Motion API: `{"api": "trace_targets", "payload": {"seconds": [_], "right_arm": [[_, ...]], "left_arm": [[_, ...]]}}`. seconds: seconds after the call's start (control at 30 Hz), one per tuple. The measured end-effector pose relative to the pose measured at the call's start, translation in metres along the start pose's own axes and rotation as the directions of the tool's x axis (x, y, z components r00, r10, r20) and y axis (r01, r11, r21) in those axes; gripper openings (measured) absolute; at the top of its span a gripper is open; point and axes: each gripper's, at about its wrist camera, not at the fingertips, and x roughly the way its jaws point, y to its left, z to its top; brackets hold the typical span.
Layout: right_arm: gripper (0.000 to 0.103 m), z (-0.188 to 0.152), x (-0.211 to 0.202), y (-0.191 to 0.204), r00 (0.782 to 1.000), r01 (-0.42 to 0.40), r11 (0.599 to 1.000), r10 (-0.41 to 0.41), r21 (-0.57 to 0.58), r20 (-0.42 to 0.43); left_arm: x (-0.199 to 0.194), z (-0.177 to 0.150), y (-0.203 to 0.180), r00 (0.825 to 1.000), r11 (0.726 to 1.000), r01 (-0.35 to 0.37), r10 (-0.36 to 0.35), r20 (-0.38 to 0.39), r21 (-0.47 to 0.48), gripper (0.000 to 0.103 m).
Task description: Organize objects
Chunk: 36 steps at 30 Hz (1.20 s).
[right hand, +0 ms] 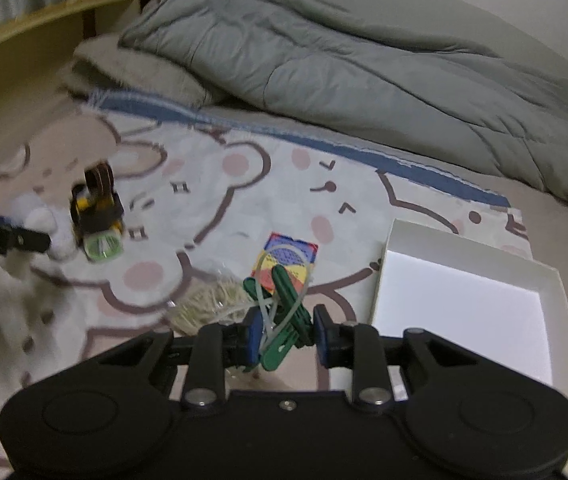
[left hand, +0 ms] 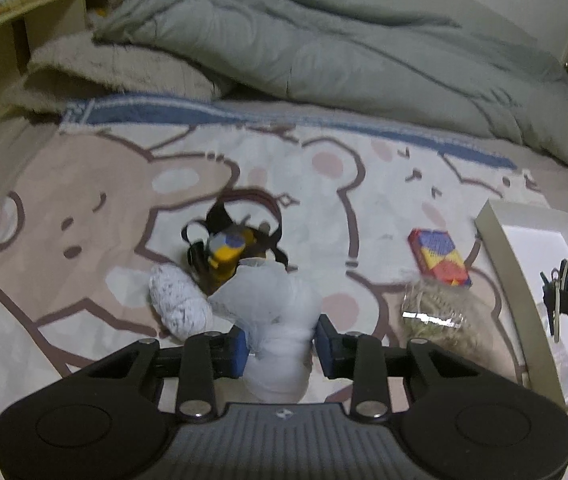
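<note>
My left gripper [left hand: 282, 344] is shut on a white mesh-wrapped bundle [left hand: 272, 300], which stands up between the blue pads above the bear-print blanket [left hand: 84, 200]. Just beyond it lie a second white roll [left hand: 180, 304] and a yellow headlamp with black straps [left hand: 228, 248]. My right gripper [right hand: 288, 332] is shut on a bunch of green clips with clear loops [right hand: 284, 296], held left of the open white box [right hand: 464, 300]. The right gripper [left hand: 564, 292] with its clips also shows over the box at the right edge of the left wrist view.
A small red box with a coloured pattern [right hand: 288, 260] and a clear bag of tan strands [right hand: 212, 304] lie on the blanket between the headlamp [right hand: 98, 216] and the box. A grey duvet [left hand: 324, 40] and a fuzzy pillow [left hand: 116, 68] fill the far side. A wooden shelf [left hand: 24, 8] stands far left.
</note>
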Motion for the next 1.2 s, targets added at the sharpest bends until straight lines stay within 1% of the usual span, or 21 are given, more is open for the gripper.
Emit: {"api": "trace_targets", "payload": {"seconds": [0.07,0.2,0.33,0.5,0.67,0.87,1.1,1.2], "right_arm": [[0.027,0.002,-0.005,-0.002,1.0,-0.019,0.999,0.018,0.047,0.015],[0.027,0.003,-0.013,-0.005,0.998,-0.047,0.989,0.043,0.138,0.035],[0.028,0.002,-0.019,-0.005,0.998,-0.056,0.983,0.049,0.172,0.045],[0.028,0.001,-0.027,-0.005,0.997,-0.062,0.974,0.05,0.219,0.059],[0.028,0.0,-0.032,-0.004,0.996,-0.067,0.974,0.053,0.218,0.069],[0.028,-0.002,-0.04,-0.004,0.996,-0.039,0.979,0.021,0.202,0.088],[0.028,-0.009,-0.05,-0.03,0.994,-0.012,0.971,-0.014,0.239,0.104],[0.028,-0.014,-0.056,-0.043,0.994,0.002,0.967,-0.03,0.255,0.107]], "left_arm": [[-0.007,0.001,-0.005,0.999,1.0,-0.008,0.008,0.031,0.005,0.035],[-0.017,0.003,-0.014,0.998,1.0,-0.01,0.009,0.064,0.017,0.036],[-0.024,0.002,-0.026,0.996,0.999,-0.026,0.021,0.092,0.047,0.036],[-0.028,-0.001,-0.035,0.995,0.998,-0.025,0.02,0.097,0.054,0.036],[-0.03,-0.002,-0.039,0.994,0.998,-0.035,0.029,0.105,0.057,0.036],[-0.035,-0.001,-0.047,0.993,0.998,-0.032,0.025,0.113,0.06,0.036],[-0.034,-0.002,-0.067,0.993,0.997,-0.016,0.007,0.114,0.08,0.036],[-0.034,-0.002,-0.078,0.993,0.996,0.004,-0.014,0.113,0.086,0.036]]}}
